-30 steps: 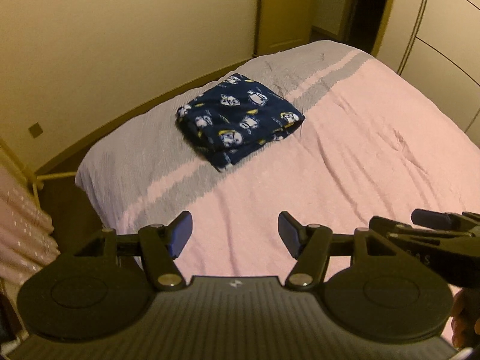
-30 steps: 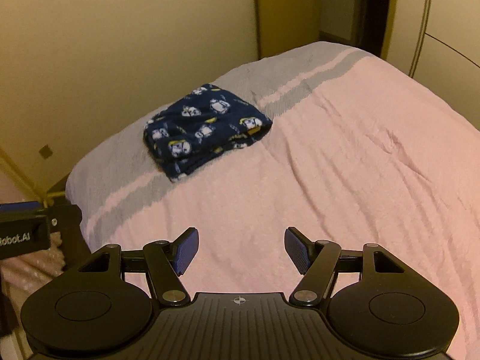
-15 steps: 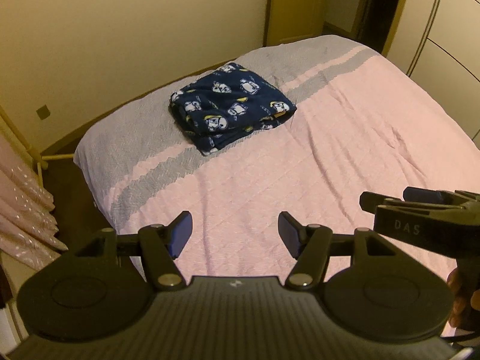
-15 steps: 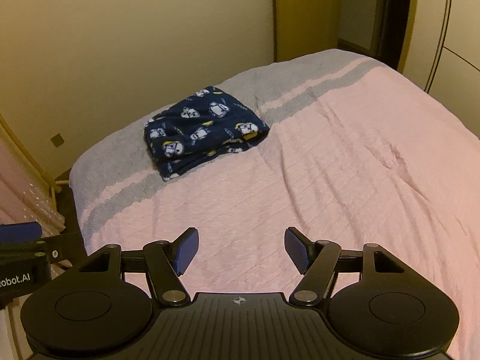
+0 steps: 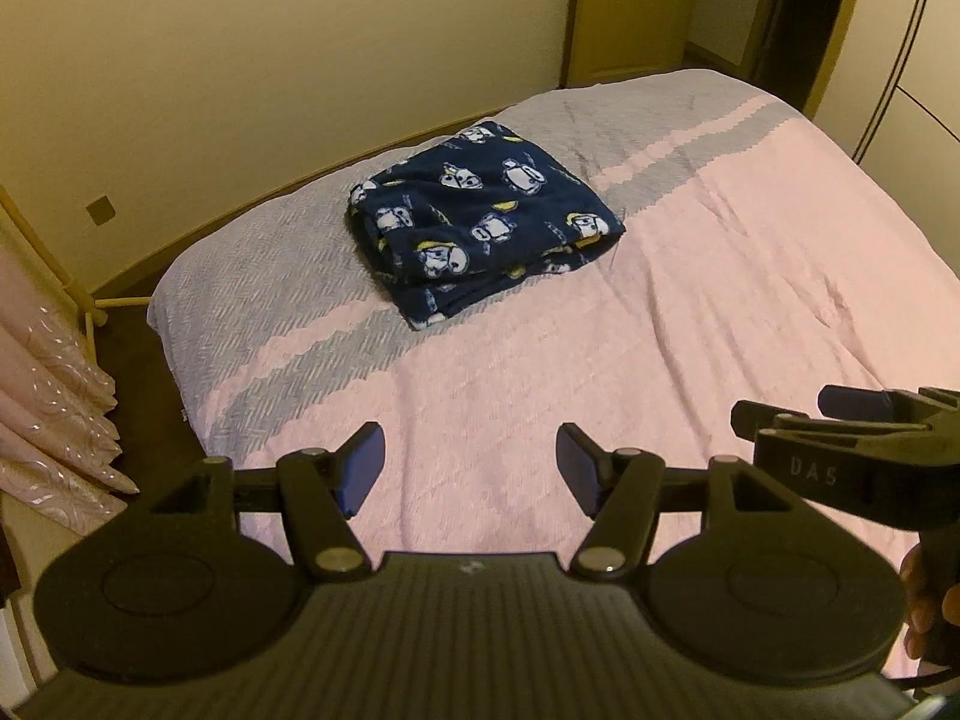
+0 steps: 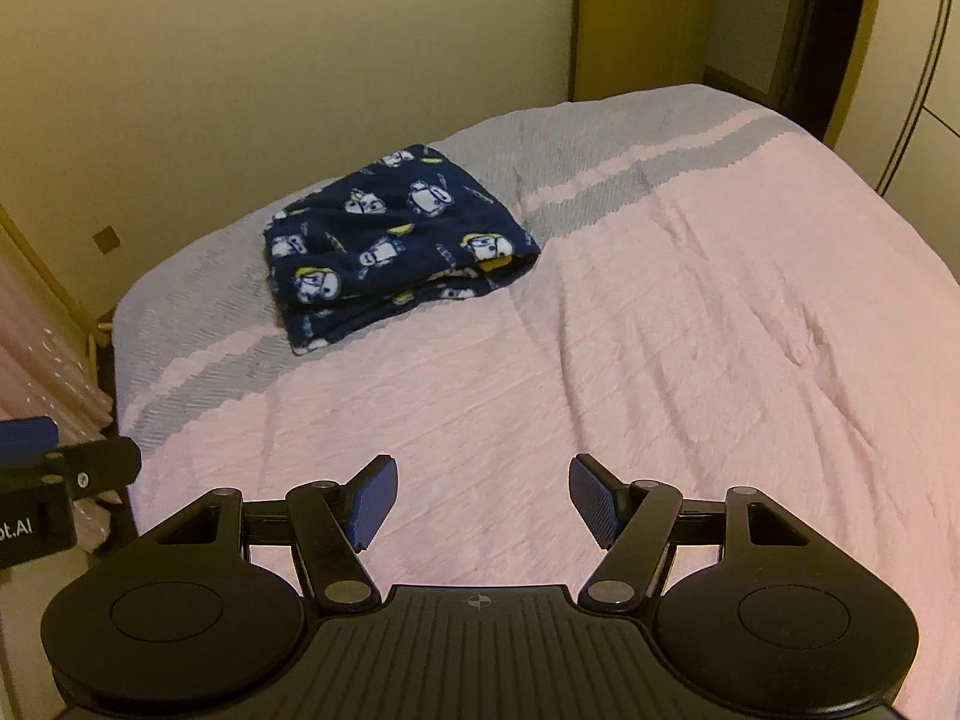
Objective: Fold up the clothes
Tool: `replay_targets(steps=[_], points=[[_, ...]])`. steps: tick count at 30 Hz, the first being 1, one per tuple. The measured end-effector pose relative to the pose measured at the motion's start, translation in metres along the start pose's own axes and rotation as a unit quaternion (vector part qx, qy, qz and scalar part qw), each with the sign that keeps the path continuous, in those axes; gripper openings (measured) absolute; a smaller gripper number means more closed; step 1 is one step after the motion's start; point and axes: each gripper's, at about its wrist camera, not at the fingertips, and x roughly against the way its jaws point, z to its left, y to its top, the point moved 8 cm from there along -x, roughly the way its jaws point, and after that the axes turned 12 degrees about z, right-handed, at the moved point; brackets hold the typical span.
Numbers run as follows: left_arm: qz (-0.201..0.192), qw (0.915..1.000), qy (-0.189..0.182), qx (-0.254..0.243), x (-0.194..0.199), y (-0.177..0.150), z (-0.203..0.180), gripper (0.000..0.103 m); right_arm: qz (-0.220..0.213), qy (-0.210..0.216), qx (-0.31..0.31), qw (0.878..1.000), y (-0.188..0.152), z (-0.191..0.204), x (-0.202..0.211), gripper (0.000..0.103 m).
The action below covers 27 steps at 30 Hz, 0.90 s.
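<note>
A folded navy garment with a white cartoon print [image 5: 480,222] lies on the far left part of the bed, on the grey band of the bedspread; it also shows in the right wrist view [image 6: 390,246]. My left gripper [image 5: 470,468] is open and empty, held above the pink bedspread well short of the garment. My right gripper [image 6: 483,501] is open and empty too, also well back from it. The right gripper shows at the right edge of the left wrist view [image 5: 852,450]. The left gripper shows at the left edge of the right wrist view [image 6: 54,468].
The bed [image 5: 690,324] has a pink bedspread with grey stripes [image 6: 630,192]. A pink curtain [image 5: 48,396] hangs at the left. A wall [image 5: 270,60] runs behind the bed, with a door [image 5: 624,6] and wardrobe fronts [image 5: 912,60] at the right.
Both grippers have pulled back and lifted away from the folded garment, staying open. The garment has not moved.
</note>
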Motion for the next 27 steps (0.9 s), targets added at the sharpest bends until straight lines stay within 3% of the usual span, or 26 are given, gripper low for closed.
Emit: replay_targets(steps=[19, 27], points=[[0.015, 0.9995, 0.023, 0.015, -0.052, 0.035, -0.013, 0.060, 0.018, 0.017, 0.019, 1.000, 0.042, -0.022, -0.049, 0.067], [0.018, 0.9995, 0.014, 0.022, -0.066, 0.041, -0.016, 0.059, 0.031, 0.025, 0.003, 0.999, 0.053, -0.028, -0.062, 0.067]])
